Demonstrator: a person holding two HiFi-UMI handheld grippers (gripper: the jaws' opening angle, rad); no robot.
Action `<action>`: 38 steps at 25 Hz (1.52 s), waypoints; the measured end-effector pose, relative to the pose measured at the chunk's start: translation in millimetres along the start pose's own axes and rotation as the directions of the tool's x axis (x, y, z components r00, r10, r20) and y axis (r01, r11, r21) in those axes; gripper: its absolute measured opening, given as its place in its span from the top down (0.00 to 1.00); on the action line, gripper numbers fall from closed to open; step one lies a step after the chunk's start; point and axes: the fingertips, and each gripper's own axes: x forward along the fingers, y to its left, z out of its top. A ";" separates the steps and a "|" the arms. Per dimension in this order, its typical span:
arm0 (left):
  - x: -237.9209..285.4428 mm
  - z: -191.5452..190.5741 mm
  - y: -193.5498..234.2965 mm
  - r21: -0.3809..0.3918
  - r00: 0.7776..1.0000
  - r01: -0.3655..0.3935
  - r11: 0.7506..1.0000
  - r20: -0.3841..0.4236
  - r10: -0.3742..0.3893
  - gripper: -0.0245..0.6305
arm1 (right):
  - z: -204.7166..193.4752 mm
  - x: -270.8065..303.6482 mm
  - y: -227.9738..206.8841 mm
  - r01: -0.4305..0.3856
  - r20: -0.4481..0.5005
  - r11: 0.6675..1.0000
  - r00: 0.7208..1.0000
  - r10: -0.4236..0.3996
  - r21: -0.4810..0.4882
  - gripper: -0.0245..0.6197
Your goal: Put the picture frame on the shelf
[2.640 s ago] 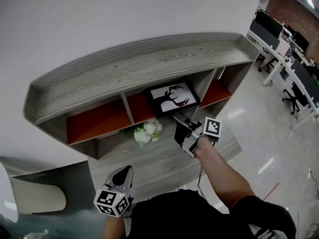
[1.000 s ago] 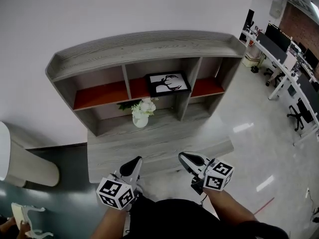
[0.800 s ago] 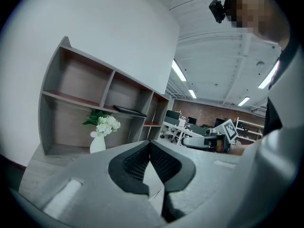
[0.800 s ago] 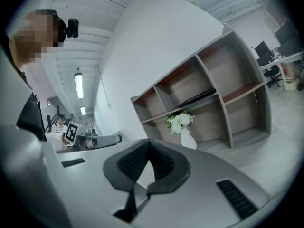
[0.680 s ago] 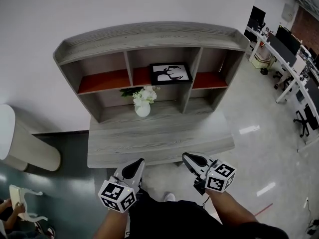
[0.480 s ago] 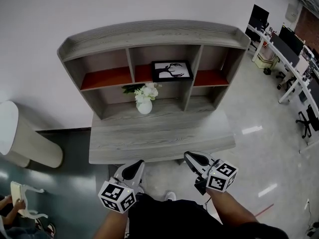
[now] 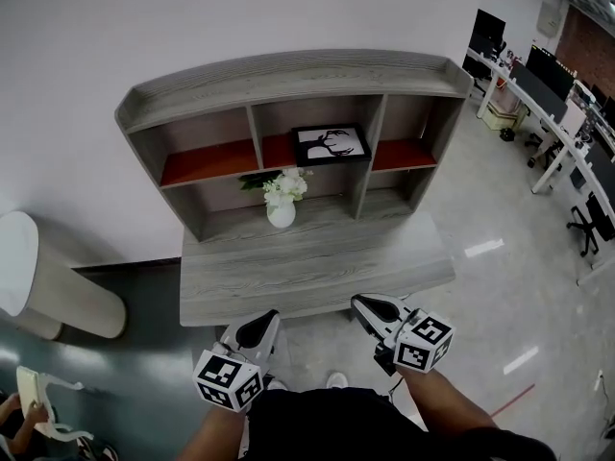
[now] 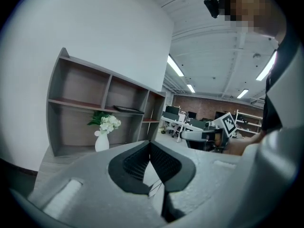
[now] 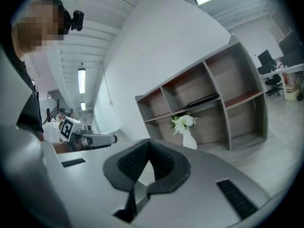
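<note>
You have drawn your right tool [image 7: 360,304] back from the shelf [image 7: 288,73]. It and your left tool [image 7: 258,321] are closed and empty. The picture frame [image 7: 331,143] lies in the middle compartment. If it sits loosely, it could slide onto the flowers [image 7: 285,186].

The picture frame [image 7: 332,144], black-edged around a white print of a dark antlered stag's head, lies flat on the red board of the middle compartment of the shelf [image 7: 288,75]. It sits toward that compartment's right side, close to the divider and face up. The shelf is grey wood-grain with a curved, rimmed top and three open compartments above a lower bay. It stands along the back edge of the table [image 7: 307,267].
</note>
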 end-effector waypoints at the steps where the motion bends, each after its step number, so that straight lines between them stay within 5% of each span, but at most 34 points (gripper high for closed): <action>1: -2.7 -0.7 3.4 -0.001 1.000 0.000 1.000 -0.005 0.000 0.95 | 1.3 2.8 3.4 0.003 0.003 1.000 1.000 -0.003 -0.008 0.94; 38: -19.8 -1.1 27.5 -0.022 0.998 0.060 0.998 0.002 -0.060 0.95 | -12.9 23.9 32.8 0.069 -0.011 0.997 0.998 -0.070 -0.030 0.94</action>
